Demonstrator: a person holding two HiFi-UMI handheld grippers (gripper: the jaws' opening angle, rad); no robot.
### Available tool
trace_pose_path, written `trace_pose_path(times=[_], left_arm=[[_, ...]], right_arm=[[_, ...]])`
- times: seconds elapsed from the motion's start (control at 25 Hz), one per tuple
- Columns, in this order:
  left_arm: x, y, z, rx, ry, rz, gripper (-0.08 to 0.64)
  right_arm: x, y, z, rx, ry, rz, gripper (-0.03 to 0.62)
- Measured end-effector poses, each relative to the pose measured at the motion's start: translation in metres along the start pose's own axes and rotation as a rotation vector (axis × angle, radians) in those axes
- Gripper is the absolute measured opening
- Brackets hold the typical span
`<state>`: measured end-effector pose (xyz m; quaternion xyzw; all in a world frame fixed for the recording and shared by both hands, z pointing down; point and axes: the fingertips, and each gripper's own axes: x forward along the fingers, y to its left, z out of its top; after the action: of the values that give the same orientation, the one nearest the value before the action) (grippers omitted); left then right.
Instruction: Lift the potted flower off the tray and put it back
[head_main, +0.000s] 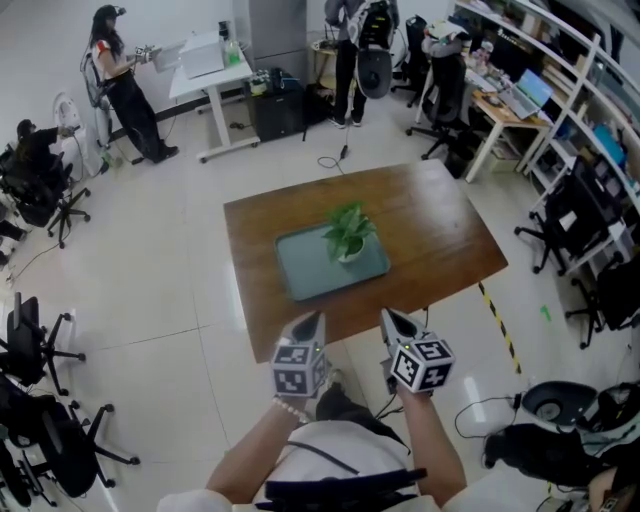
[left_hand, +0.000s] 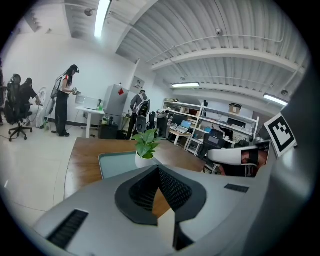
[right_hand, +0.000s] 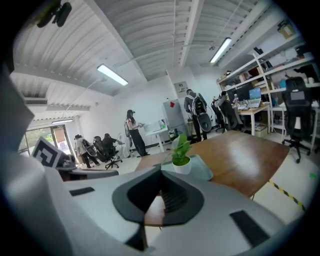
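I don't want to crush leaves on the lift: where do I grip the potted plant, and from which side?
Take the white pot by its round wall, under the leaves, coming in low over the near edge of the table. It stands upright on the tray, and the leaves overhang it from above. The right gripper is shut, so open it first.

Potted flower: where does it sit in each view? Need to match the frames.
Head view: potted flower just above centre, on the right part of the tray.
Left gripper view: potted flower just left of centre.
Right gripper view: potted flower just right of centre.
Shared landmark: the tray under the pot, on the wooden table in all three.
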<state>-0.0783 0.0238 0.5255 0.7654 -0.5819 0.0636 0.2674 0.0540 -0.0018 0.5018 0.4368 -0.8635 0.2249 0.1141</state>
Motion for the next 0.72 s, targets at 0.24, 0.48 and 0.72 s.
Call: trace_pose_path(times=[0.24,0.48,0.72], left_arm=[[-0.002,-0.003,-0.001,0.013,-0.006,-0.013,-0.005],[-0.002,0.001,-0.003,0.006,0.006,-0.009,-0.005],[-0.001,0.004,-0.001,-0.001,0.011,-0.010,-0.005]], right_arm=[[0.000,0.005,-0.019,0.016,0.024,-0.019,-0.005],[0.005,0.010,-0.032,0.000,0.060,-0.023,-0.005],[0.009,0.010,-0.033,-0.004,0.077,-0.017,-0.005]])
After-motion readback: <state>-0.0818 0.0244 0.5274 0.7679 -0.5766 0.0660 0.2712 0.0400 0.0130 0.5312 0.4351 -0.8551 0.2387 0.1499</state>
